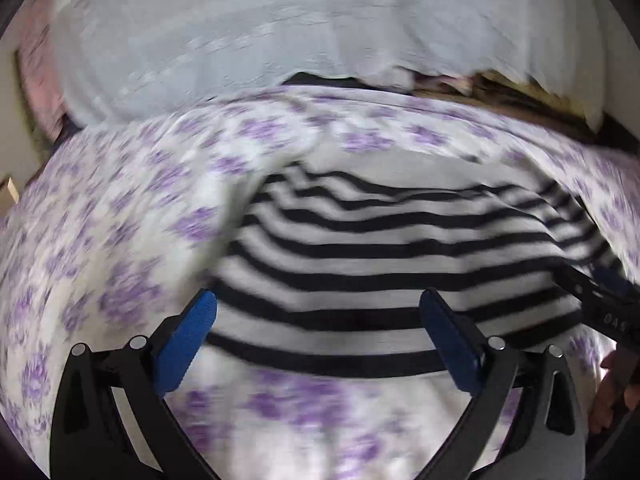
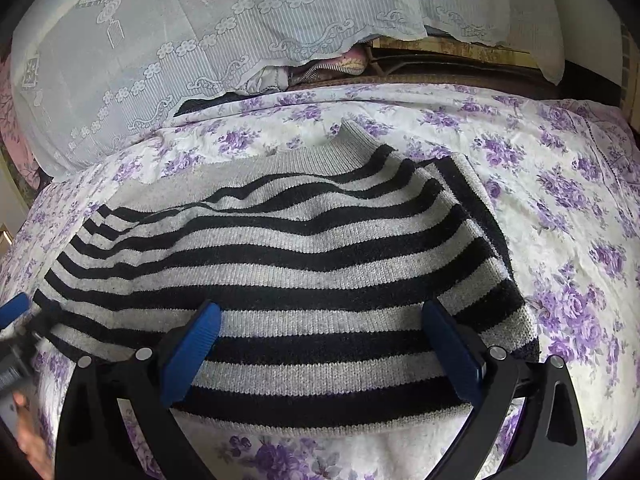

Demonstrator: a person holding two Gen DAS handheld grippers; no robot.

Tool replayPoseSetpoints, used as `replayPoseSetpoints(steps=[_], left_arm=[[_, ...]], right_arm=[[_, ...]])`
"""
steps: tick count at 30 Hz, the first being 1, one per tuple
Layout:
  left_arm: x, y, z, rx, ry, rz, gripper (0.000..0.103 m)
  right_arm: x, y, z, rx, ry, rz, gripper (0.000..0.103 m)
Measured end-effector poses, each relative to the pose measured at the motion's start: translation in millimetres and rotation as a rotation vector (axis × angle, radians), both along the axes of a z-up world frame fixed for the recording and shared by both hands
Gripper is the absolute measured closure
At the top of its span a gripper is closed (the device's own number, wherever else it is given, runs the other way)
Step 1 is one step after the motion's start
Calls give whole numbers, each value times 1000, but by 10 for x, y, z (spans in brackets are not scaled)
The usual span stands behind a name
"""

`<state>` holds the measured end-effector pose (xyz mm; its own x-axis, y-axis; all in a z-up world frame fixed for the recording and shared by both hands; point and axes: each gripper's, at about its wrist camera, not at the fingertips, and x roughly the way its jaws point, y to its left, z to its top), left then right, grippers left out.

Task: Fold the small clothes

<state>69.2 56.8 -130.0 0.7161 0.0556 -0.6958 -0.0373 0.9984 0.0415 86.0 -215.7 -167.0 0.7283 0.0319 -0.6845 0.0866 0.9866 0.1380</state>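
The striped sweater (image 2: 288, 264), grey and black knit, lies folded on a bed covered by a white sheet with purple flowers (image 2: 560, 216). Its ribbed grey band sits at the far edge, away from the jaws, and its near hem runs just ahead of and between the blue pads of the right gripper (image 2: 320, 312). That gripper hangs above the sweater with its jaws wide apart, nothing between them; the left pad sits over the sweater's lower middle, the right pad over its right end, where an extra folded layer of stripes sticks out past the edge.

In the left wrist view, which is blurred, the left gripper (image 1: 318, 300) also has its jaws spread wide and holds nothing. The sweater (image 1: 400, 248) lies ahead of and between these jaws, reaching further past the right pad than the left, with flowered sheet (image 1: 120, 208) beyond the left pad. The black body of the other gripper shows at the right edge of this view, over the sweater's end.

Beyond the sweater, past the far edge of the sheet, hangs a white lace curtain (image 2: 200, 32), with a bundle of cloth (image 2: 320, 66) under its hem
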Motion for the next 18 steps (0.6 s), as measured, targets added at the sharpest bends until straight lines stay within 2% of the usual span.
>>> replayPoseSetpoints(steps=[2, 3, 4, 5, 8, 11, 13, 18], left_arm=[[153, 174, -233, 36, 114, 42, 4], [212, 258, -381, -11, 169, 21, 4], [232, 409, -396, -130, 178, 29, 4], [252, 452, -379, -163, 197, 32, 4], [162, 397, -328, -118, 161, 54, 4], [-27, 297, -124, -56, 58, 65, 4], [-157, 230, 26, -55, 3, 44, 4], [-148, -133, 222, -49, -13, -46, 4]], right_arm=[[0, 1, -1, 1, 0, 0, 3], [0, 1, -1, 0, 0, 1, 3], [0, 4, -1, -1, 1, 0, 3], [-2, 1, 0, -1, 0, -1, 3], [0, 1, -3, 1, 0, -1, 3], [-1, 0, -3, 1, 0, -1, 3], [-2, 0, -2, -2, 1, -1, 3], [-8, -15, 3, 6, -3, 1, 3]])
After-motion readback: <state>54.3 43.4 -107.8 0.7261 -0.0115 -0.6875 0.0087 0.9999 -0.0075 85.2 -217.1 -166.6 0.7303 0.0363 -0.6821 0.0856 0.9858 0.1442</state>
